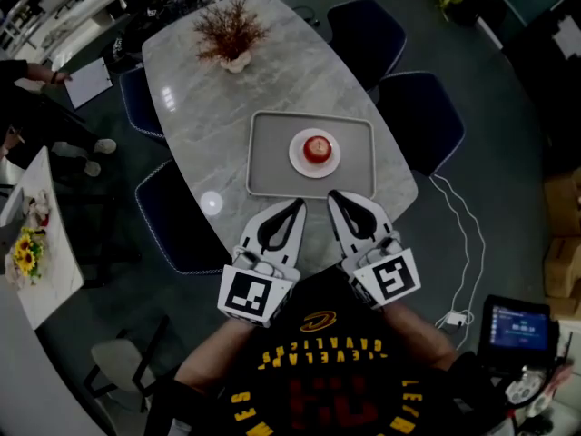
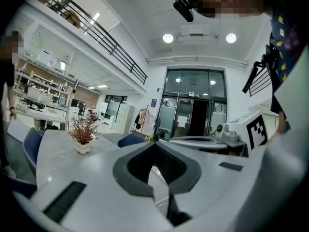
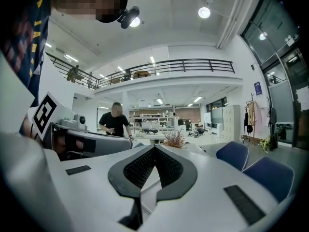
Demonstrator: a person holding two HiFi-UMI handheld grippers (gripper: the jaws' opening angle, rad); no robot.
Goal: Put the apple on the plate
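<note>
**Head view.** 1 red apple (image 1: 317, 148) sitting on 1 small white plate (image 1: 295, 158), at the middle of 1 grey tray (image 1: 268, 166) on the marble table (image 1: 200, 107). By that layout, task's goal already met. 1 left gripper (image 1: 298, 203) and 1 right gripper (image 1: 334, 195) side by side over the near table edge, tips just short of the tray, both clenched on nothing. 1 dried plant (image 1: 230, 34) in a pale vase at the far end. 4 blue chairs (image 1: 422, 116) round the table.

Handling, as a judgement: firm, smooth-skinned, of modest weight, apt to roll and to bruise under a hard squeeze. Best taken across the widest middle, stem up, with gentle pressure.

**Left gripper view.** Jaws pressed together, nothing between. Same 1 dried plant (image 2: 83, 134) off to the left on the table. Right gripper's marker cube at the right edge. No apple or plate to be found here, perhaps masked by the gripper's own body.

**Right gripper view.** Jaws closed tight, likewise empty. Dried plant (image 3: 174, 139) just beyond the tips. 2 blue chairs (image 3: 236, 154) to the right. 1 person (image 3: 115, 120) standing far back. No apple, plate or tray in sight.
</note>
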